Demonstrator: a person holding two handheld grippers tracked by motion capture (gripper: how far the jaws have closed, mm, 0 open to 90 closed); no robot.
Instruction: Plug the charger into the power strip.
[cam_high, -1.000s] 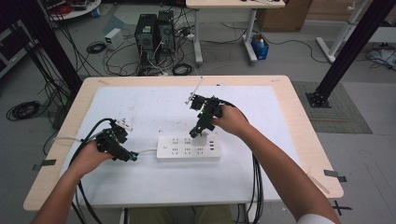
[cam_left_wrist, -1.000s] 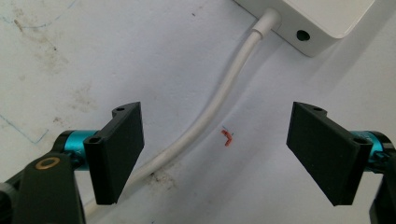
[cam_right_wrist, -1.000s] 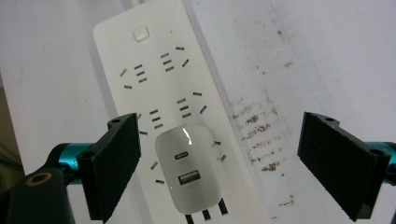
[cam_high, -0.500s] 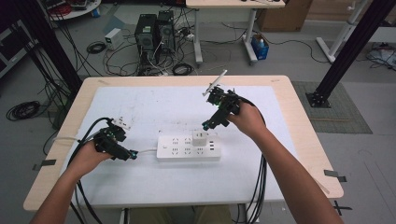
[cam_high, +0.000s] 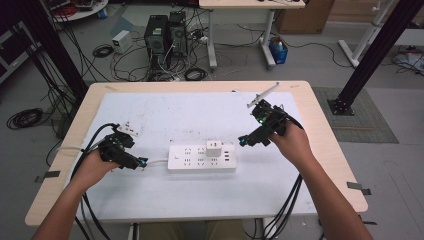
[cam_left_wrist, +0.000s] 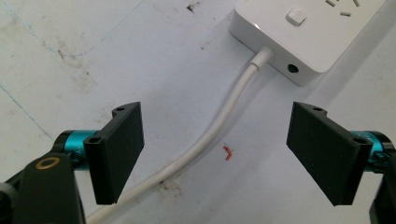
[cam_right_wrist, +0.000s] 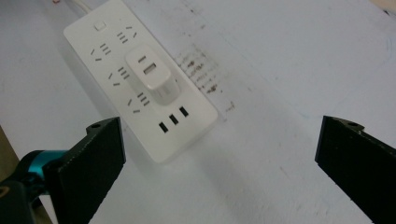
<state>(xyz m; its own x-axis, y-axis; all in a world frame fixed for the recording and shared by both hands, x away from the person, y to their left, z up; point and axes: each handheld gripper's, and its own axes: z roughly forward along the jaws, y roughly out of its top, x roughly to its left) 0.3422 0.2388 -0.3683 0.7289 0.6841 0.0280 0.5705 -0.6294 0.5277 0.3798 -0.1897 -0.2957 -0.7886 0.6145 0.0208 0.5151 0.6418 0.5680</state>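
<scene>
The right gripper (cam_high: 248, 141) has drawn back rightward off the glossy white rectangular plastic power strip (cam_high: 201, 158), jaws just opened wide, empty. A boxy white charger (cam_high: 214, 148) sits plugged in. Left of the strip, the left gripper (cam_left_wrist: 215, 156) straddles the smooth white round cord (cam_left_wrist: 219, 128), untouched, half-open.

Even, soft overhead light with faint shadows; high view slightly soft, both gripper views sharp, no glare
</scene>
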